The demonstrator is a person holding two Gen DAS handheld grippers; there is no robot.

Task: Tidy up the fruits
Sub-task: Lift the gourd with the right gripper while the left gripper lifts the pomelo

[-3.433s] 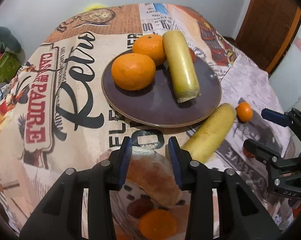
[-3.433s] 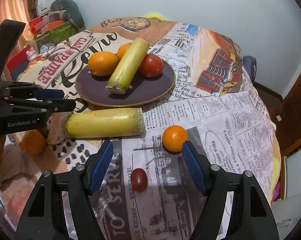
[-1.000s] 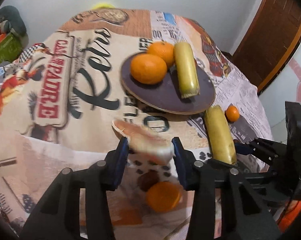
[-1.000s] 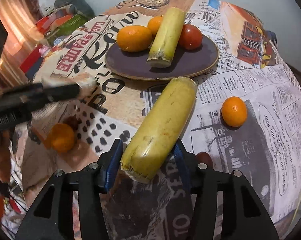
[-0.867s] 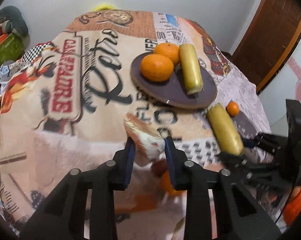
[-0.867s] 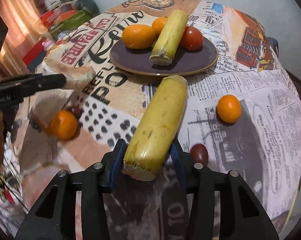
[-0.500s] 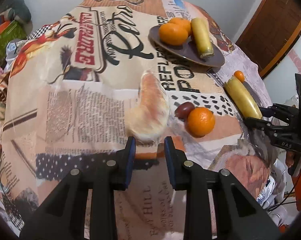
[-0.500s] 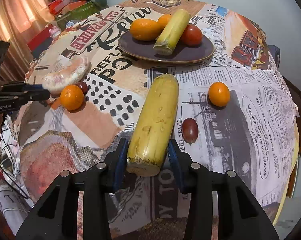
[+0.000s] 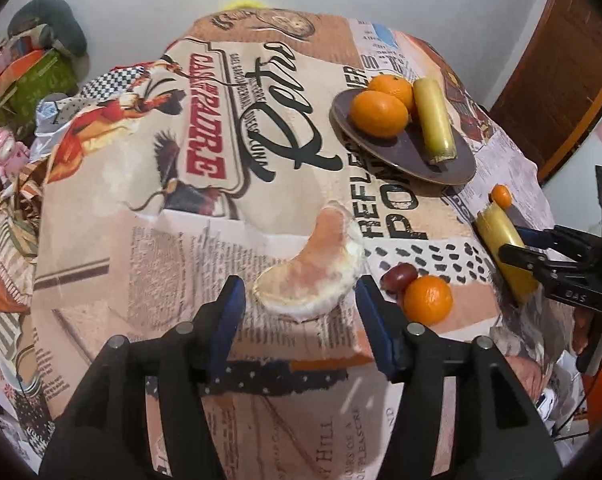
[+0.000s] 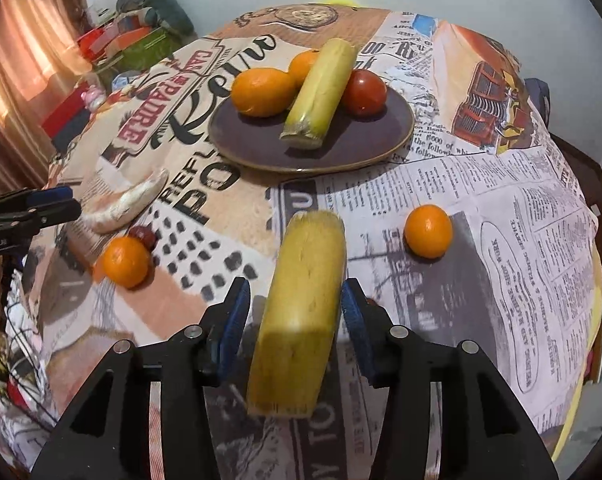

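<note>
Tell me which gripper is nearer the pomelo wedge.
Left. The left gripper has its open fingers either side of the pomelo wedge; the right gripper sits farther off, around a yellow stalk.

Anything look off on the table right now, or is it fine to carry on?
One oddity: the yellow stalk between the right gripper fingers looks loose, with gaps on both sides, as if just released. The pomelo wedge lies on the cloth before the open left gripper. Nothing spilled or visibly damaged.
</note>
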